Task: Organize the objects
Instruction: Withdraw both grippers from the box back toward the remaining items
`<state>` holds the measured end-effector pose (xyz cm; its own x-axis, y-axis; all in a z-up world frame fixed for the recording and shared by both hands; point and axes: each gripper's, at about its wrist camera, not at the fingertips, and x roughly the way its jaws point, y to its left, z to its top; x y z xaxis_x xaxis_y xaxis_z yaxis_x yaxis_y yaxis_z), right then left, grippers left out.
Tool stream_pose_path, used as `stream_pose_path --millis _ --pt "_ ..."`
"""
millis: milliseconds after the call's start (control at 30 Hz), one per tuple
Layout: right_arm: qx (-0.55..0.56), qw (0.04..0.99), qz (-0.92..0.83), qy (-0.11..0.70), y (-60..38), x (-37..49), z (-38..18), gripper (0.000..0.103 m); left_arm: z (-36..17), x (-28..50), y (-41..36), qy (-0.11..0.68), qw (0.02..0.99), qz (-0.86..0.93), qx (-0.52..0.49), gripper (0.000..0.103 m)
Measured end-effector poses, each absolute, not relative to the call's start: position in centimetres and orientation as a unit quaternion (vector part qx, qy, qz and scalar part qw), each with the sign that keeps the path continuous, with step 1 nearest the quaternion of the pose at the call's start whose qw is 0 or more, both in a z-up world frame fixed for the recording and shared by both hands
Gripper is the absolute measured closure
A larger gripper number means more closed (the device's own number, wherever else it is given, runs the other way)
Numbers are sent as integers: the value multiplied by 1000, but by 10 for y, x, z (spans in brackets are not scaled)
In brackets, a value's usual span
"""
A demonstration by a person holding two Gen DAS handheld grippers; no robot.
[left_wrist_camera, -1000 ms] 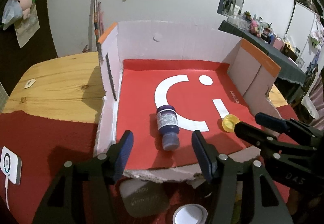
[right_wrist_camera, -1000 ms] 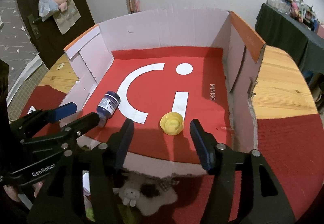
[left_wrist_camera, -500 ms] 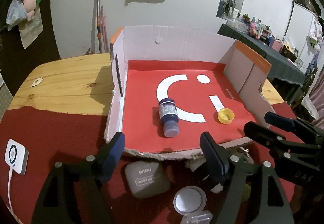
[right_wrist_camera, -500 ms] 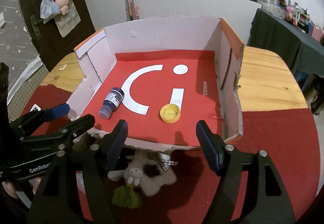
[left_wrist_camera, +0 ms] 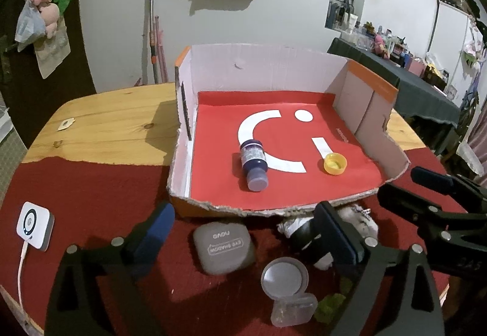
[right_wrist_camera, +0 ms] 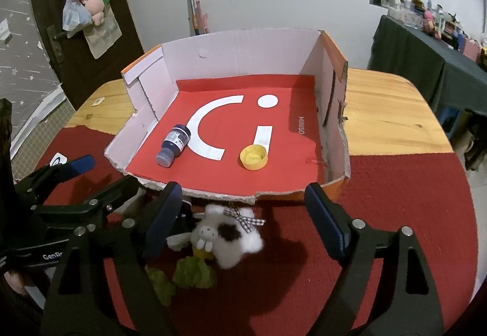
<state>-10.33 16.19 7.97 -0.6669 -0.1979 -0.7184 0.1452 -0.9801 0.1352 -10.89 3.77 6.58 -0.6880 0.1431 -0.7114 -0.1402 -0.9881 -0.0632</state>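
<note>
Left wrist view shows your left gripper (left_wrist_camera: 243,232) and right gripper (right_wrist_camera: 243,211), fingers just spread and empty, backed off the box (left_wrist_camera: 304,68). Bottle (left_wrist_camera: 254,161) and yellow cap (left_wrist_camera: 334,163) lie inside; the rest waits on the bench (left_wrist_camera: 100,123).

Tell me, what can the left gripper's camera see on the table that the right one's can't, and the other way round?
Only the left view shows the grey eye-shadow case, the round clear lid and the white charger puck.

Only the right view shows the fluffy white plush toy whole, with its checked bow.

Both show the cardboard box, the dark blue bottle lying on its side in it, the yellow cap, and both grippers, left and right, open with nothing between their fingers.
</note>
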Motion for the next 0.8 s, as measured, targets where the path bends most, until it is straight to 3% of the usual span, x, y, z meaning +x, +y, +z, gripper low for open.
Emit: stream_pose_path --millis 800 --pt "391 89 -915 -42 165 -71 82 17 65 -79 38 0 81 918 -388 4"
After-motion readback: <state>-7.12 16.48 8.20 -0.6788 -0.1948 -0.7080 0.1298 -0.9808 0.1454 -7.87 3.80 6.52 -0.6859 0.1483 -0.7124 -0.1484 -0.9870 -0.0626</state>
